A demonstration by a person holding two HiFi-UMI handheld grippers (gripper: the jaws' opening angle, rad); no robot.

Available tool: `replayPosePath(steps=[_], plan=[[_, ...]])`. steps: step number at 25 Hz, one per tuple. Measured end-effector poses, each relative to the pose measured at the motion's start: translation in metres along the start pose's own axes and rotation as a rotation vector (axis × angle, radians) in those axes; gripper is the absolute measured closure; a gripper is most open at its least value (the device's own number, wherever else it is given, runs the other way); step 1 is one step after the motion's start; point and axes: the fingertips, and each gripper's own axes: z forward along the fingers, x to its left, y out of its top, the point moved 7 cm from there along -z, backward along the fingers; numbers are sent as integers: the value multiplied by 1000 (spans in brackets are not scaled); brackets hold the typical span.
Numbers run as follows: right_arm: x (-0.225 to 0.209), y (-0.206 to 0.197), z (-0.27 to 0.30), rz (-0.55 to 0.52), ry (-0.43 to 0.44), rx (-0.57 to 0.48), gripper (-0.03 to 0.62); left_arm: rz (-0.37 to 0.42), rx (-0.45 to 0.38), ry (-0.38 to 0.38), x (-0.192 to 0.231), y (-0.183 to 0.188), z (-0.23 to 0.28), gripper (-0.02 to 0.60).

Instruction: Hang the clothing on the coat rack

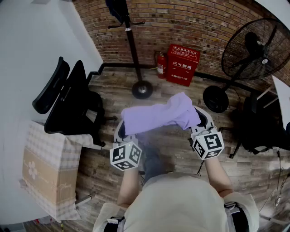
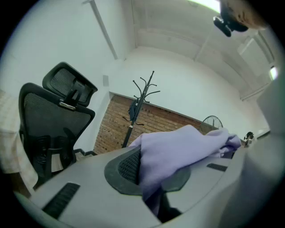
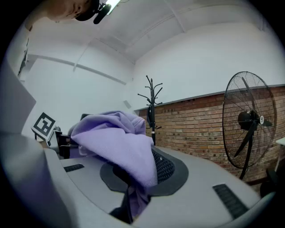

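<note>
A lilac garment (image 1: 158, 116) is stretched between my two grippers at waist height. My left gripper (image 1: 123, 131) is shut on its left end; in the left gripper view the cloth (image 2: 173, 156) is pinched between the jaws. My right gripper (image 1: 199, 122) is shut on its right end, where the fabric (image 3: 120, 144) bunches over the jaws. The black coat rack (image 1: 131, 45) stands ahead on the wooden floor by the brick wall, its round base (image 1: 142, 89) beyond the garment. A dark item hangs at its top (image 1: 118, 10). The rack's hooks show in both gripper views (image 2: 144, 91) (image 3: 152, 95).
A black office chair (image 1: 68, 102) stands at the left beside a table with a checked cloth (image 1: 50, 167). A red fire-equipment box (image 1: 182, 65) and an extinguisher (image 1: 160, 64) sit against the wall. A large black floor fan (image 1: 253, 50) stands at the right. Another dark chair (image 1: 260, 129) is at far right.
</note>
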Motion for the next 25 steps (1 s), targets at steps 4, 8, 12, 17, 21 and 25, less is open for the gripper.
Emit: replayPosePath(steps=[4, 8, 12, 17, 21, 25], plan=[[4, 2, -65, -24, 21, 3, 548, 30, 30, 8, -34, -8, -58, 548], [11, 8, -101, -47, 49, -13, 548, 49, 23, 21, -51, -7, -96, 548], [12, 8, -123, -34, 72, -24, 548, 58, 8, 39, -66, -7, -120, 548], [12, 5, -134, -26, 87, -32, 548, 64, 1, 44, -73, -7, -131, 548], [16, 6, -139, -25, 97, -24, 546, 61, 0, 49, -73, -5, -139, 548], [13, 3, -136, -19, 105, -28, 546, 49, -3, 56, -75, -7, -138, 548]])
